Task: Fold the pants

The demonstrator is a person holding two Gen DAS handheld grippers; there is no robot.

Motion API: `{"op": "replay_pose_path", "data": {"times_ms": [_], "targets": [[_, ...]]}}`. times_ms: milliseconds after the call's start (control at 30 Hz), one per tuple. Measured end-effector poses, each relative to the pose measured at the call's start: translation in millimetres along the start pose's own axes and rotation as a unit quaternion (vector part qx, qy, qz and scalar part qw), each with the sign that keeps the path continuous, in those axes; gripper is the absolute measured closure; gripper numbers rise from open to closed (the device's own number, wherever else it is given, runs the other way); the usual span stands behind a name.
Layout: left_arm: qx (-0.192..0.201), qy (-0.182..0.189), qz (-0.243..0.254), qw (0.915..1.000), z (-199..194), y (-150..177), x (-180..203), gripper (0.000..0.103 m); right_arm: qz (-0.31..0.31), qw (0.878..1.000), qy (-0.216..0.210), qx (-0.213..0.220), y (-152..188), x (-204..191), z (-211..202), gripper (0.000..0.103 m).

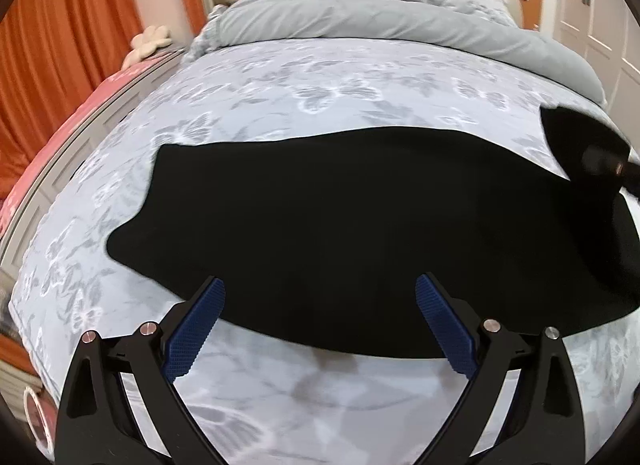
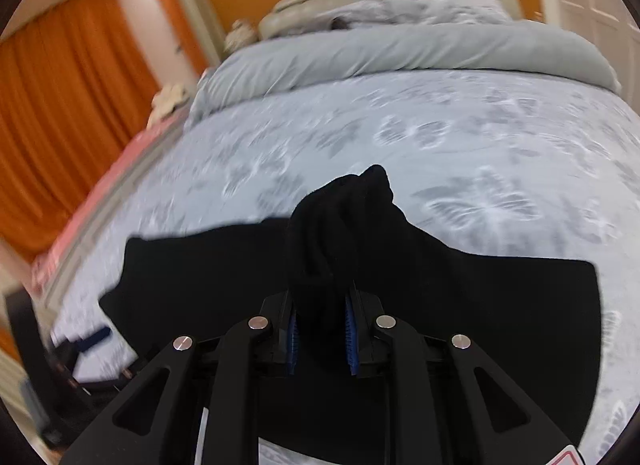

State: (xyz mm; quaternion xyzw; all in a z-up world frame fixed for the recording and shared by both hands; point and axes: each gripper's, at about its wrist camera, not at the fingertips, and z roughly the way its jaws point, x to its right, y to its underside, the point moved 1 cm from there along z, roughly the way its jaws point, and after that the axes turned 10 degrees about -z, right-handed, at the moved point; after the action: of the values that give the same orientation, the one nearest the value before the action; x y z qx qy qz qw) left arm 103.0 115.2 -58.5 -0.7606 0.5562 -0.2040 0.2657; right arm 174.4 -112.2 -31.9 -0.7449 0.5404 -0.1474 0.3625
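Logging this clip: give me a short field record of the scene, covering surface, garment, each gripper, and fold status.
surface: bed with grey butterfly-print cover
garment: black pants spread flat across the bed, one end lifted
left gripper: open, empty, over the near edge of the pants
right gripper: shut on a bunched end of the pants, raised off the cover
fold status: fold not yet laid down
background: orange curtains, grey duvet at the headboard
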Motion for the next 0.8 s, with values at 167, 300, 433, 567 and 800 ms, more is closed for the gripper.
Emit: {"op": "replay_pose_path", "data": {"times_ms": [167, 300, 433, 567, 800], "targets": [[-0.004, -0.011, -0.034, 0.9994, 3.3, -7.2, -41.9, 0.009, -0.065, 0.997, -0.001, -0.028, 11.4, -44.9, 33.7, 0.086], [-0.006, -0.018, -0.055, 0.9983, 5.7, -10.1, -72.7, 0.009, -0.099, 0.993, 0.01, -0.062, 28.8, -64.8, 70.5, 0.081], [-0.006, -0.016, -0.082, 0.9965, 7.5, -16.1, -103.7, 0.009, -0.155, 0.986, 0.029, -0.051, 37.2, -82.6, 72.7, 0.059], [-0.032, 0.019, -0.169, 0.9848, 19.8, -27.3, -156.8, 0.008, -0.187, 0.981, 0.047, -0.032, 35.1, -93.8, 43.2, 0.049], [-0.063, 0.036, -0.302, 0.9505, 51.5, -29.7, -213.5, 0.008, -0.19, 0.979, 0.051, -0.051, 45.3, -91.2, 45.4, 0.038]]}}
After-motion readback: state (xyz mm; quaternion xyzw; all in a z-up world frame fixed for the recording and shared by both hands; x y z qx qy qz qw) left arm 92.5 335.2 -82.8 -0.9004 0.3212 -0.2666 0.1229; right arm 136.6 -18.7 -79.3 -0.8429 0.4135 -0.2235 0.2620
